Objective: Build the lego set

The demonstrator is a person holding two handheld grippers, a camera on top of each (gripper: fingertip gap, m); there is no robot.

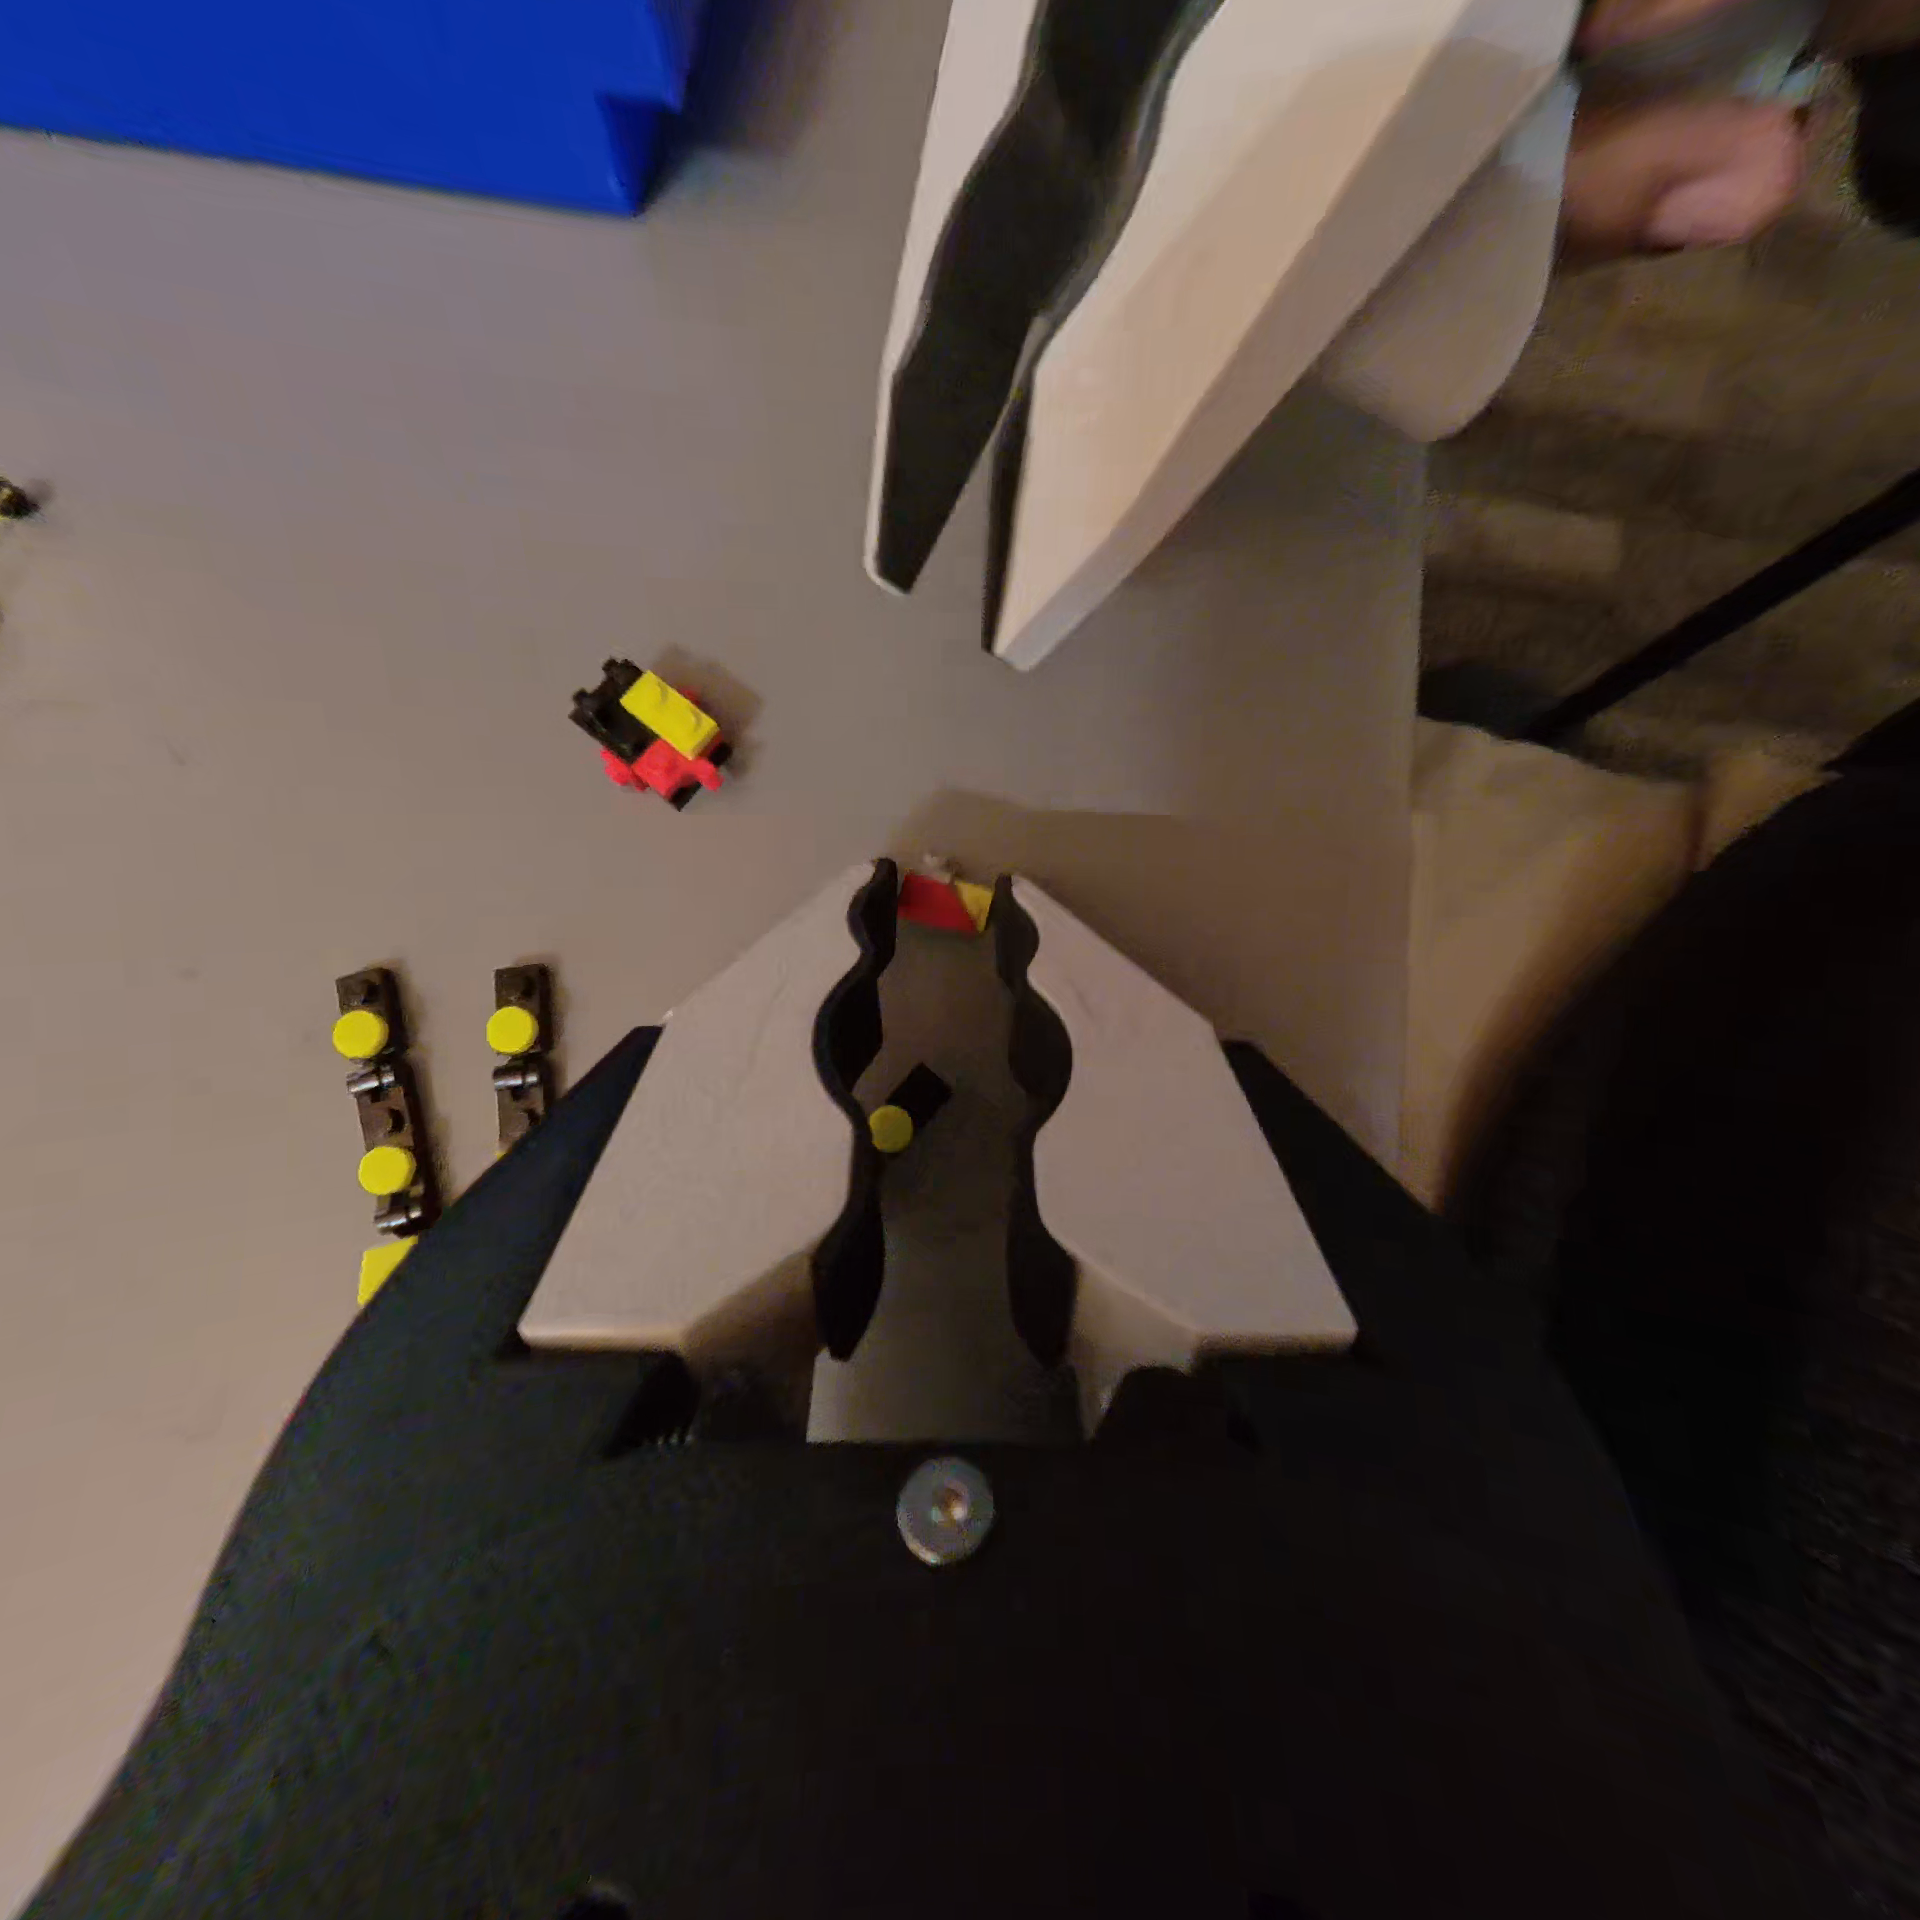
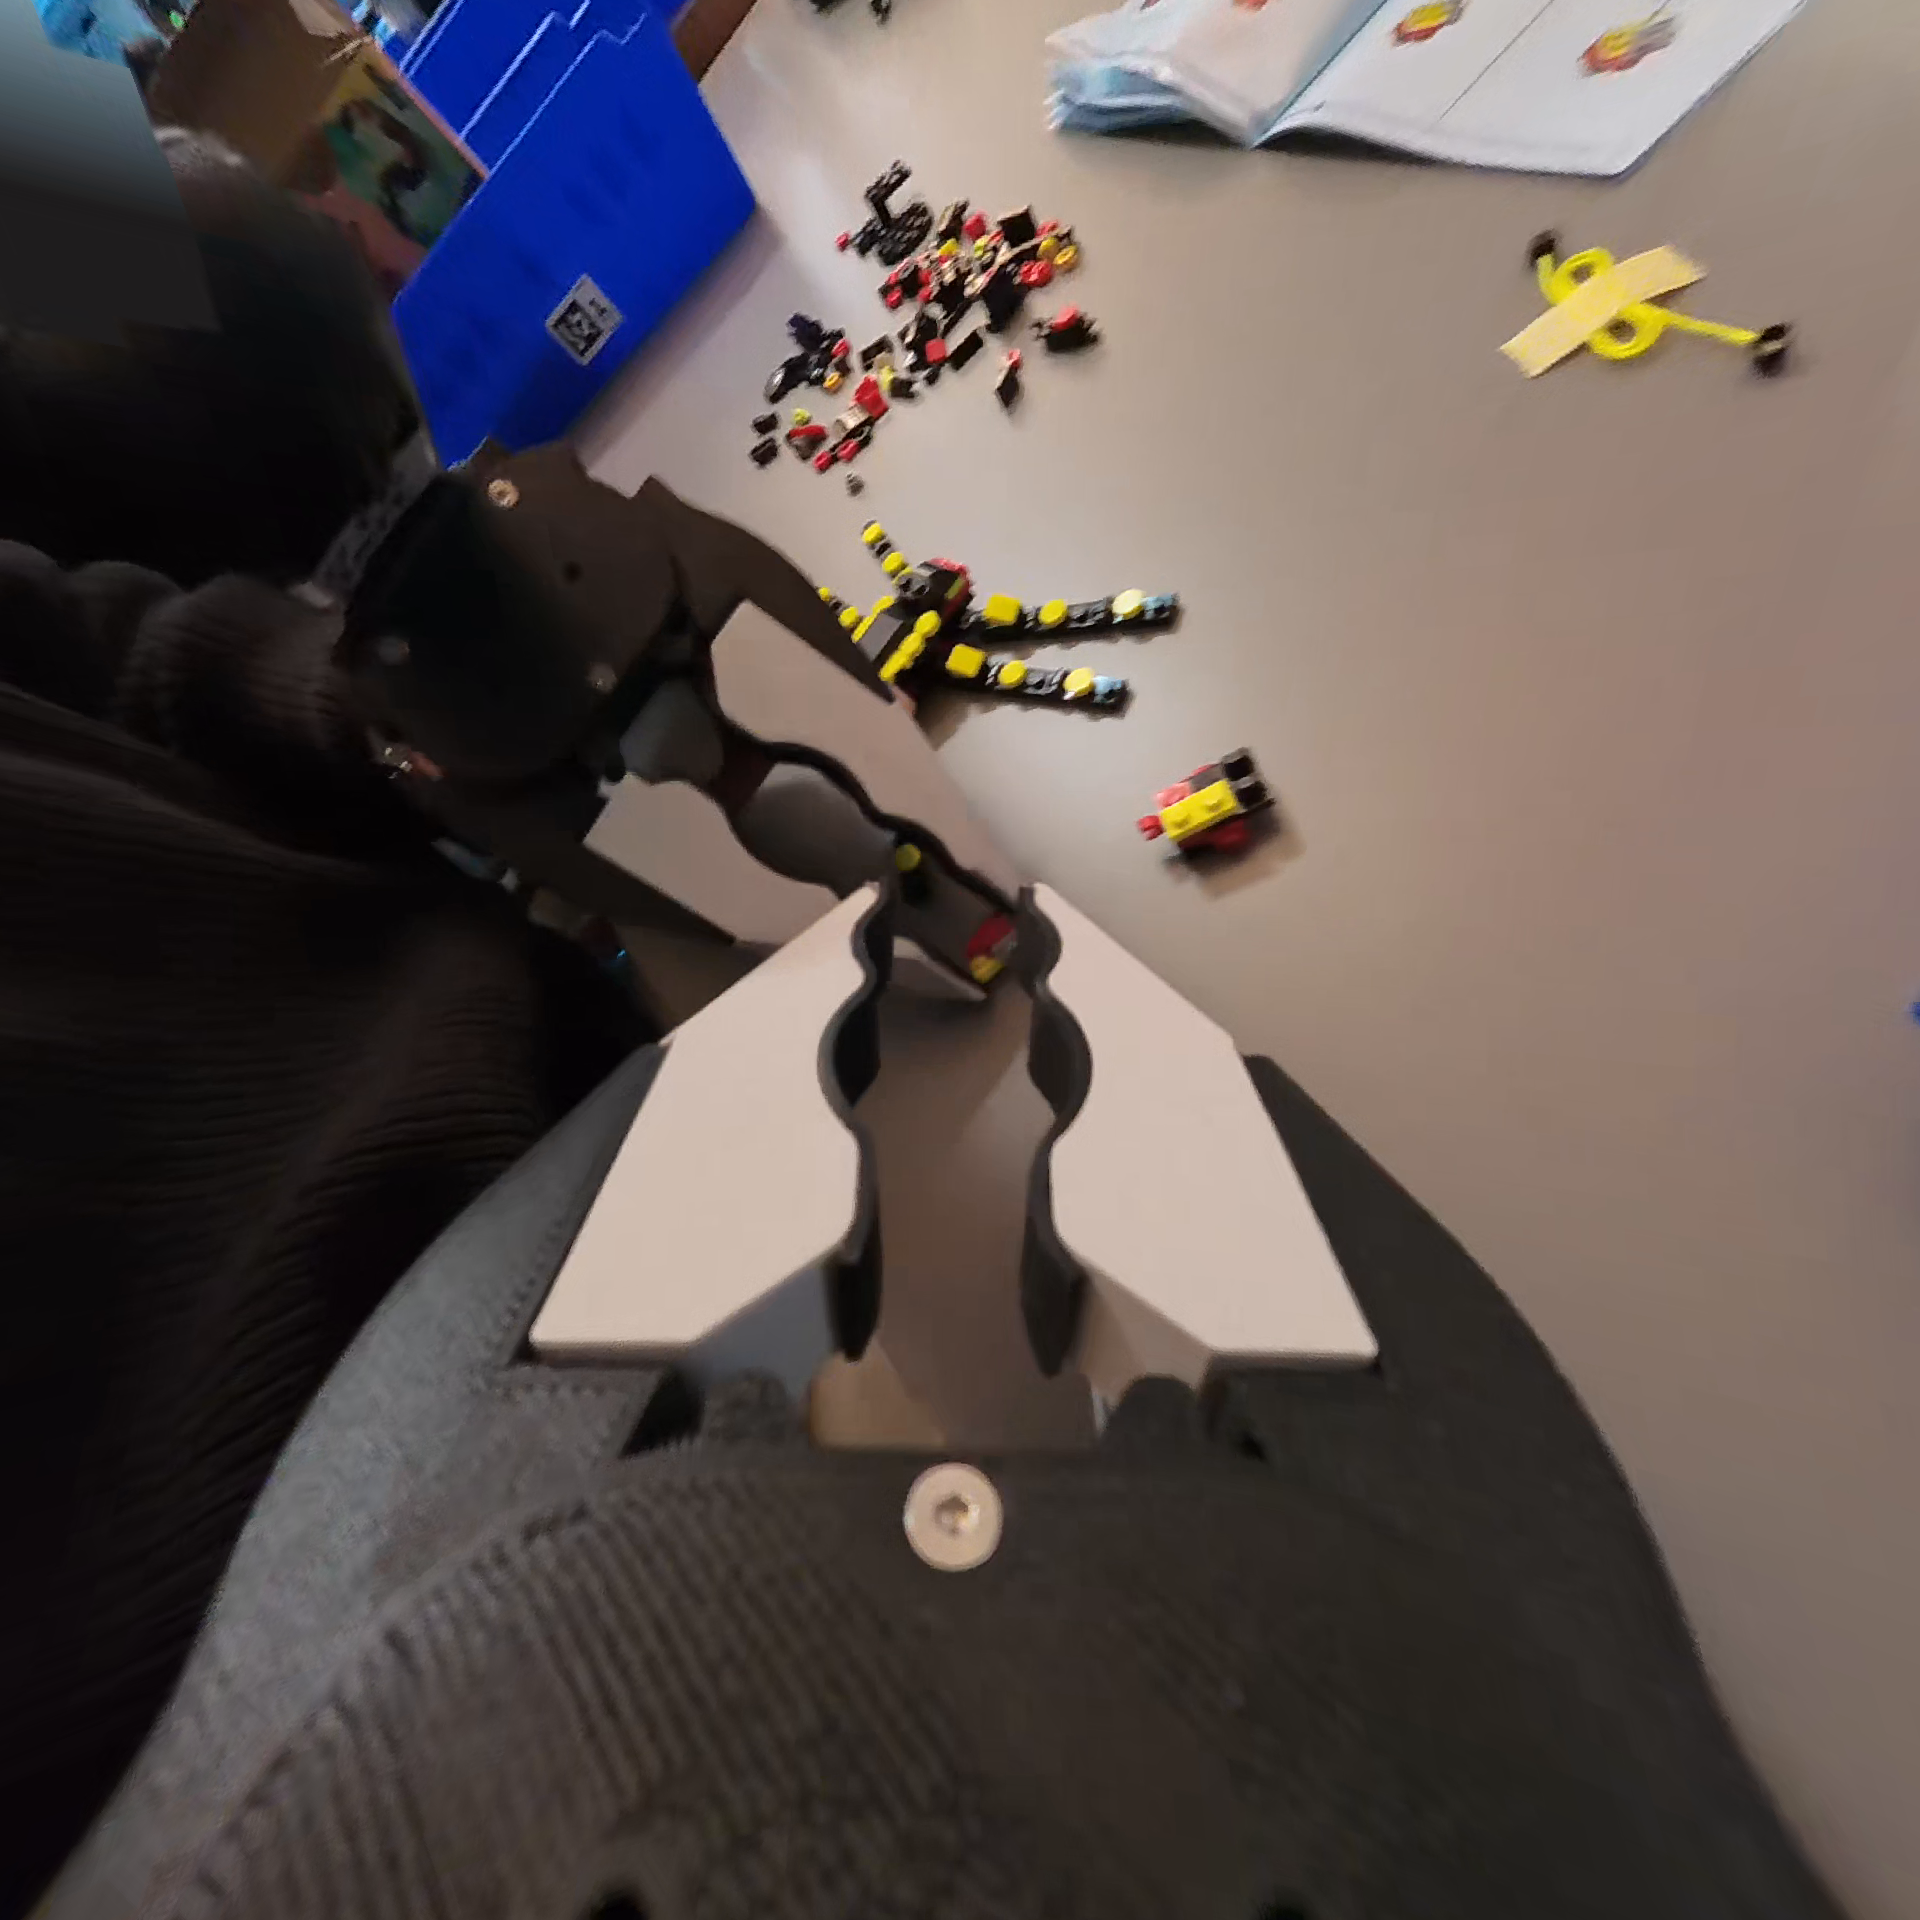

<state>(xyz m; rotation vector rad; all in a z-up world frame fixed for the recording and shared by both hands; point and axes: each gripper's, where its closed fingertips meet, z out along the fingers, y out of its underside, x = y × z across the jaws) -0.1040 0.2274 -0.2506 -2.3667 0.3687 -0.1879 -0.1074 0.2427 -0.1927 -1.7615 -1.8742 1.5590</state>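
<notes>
Left gripper [image 1: 943, 883] pinching red/yellow piece [image 1: 940, 902], right gripper [image 1: 951, 613] nr.

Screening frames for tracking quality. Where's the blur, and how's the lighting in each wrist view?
Left wrist view: dim, warm light; the right gripper and the hand behind it are motion-smeared, while the small red and yellow assembly on the table is fairly sharp with a soft shadow. Right wrist view: blurred throughout, worst on the loose brick pile and booklet; left side very dark.
</notes>
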